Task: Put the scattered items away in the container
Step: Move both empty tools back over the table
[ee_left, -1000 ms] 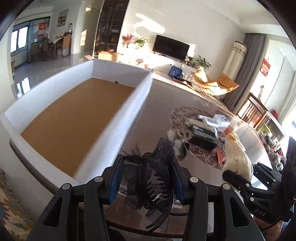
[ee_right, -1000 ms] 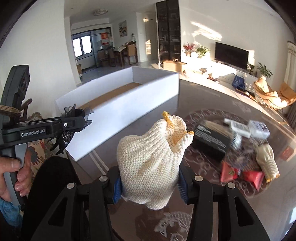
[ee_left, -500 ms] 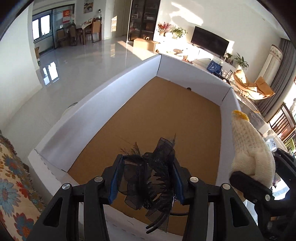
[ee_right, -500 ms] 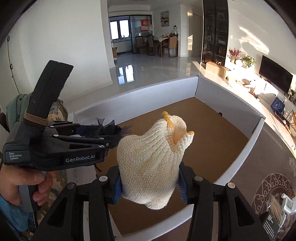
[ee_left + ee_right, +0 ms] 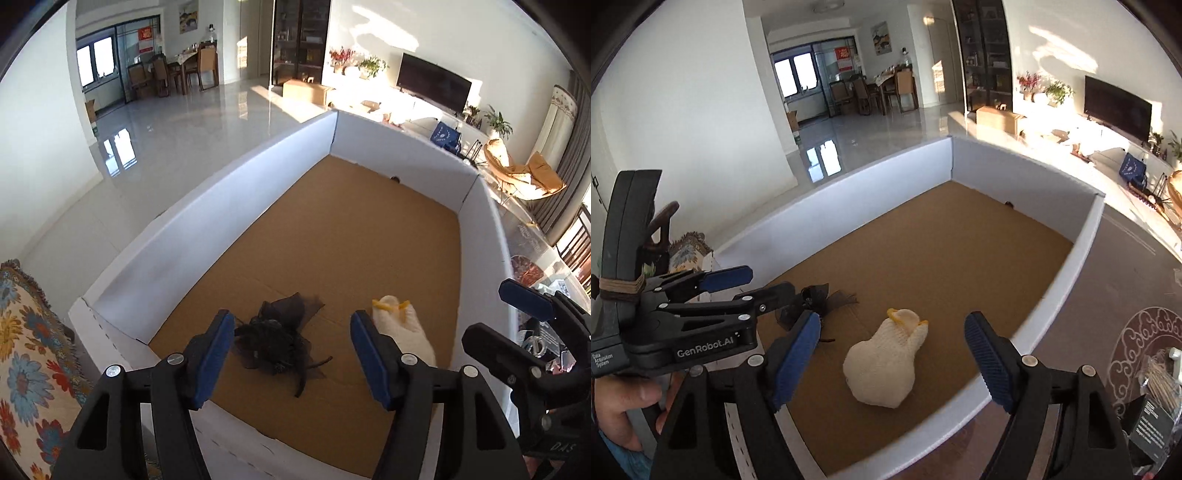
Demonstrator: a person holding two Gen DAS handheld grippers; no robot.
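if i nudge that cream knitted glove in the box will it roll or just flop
The cream knitted glove lies slumped on the box's cardboard floor, so it probably flops and bunches rather than rolls. Its loose knit suggests it is light and would drag, not slide, on the cardboard.

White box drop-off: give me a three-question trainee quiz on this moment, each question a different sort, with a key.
1. True or false: the cream knitted glove lies on the brown floor of the white box.
2. Which item lies below the left gripper? A) black lace hair accessory B) red packet C) dark carton
3. Fill in: the right gripper has its jaws ____.

Key
1. True.
2. A.
3. Open; both grippers' jaws have just been opening, and nothing is pressed between the pads.
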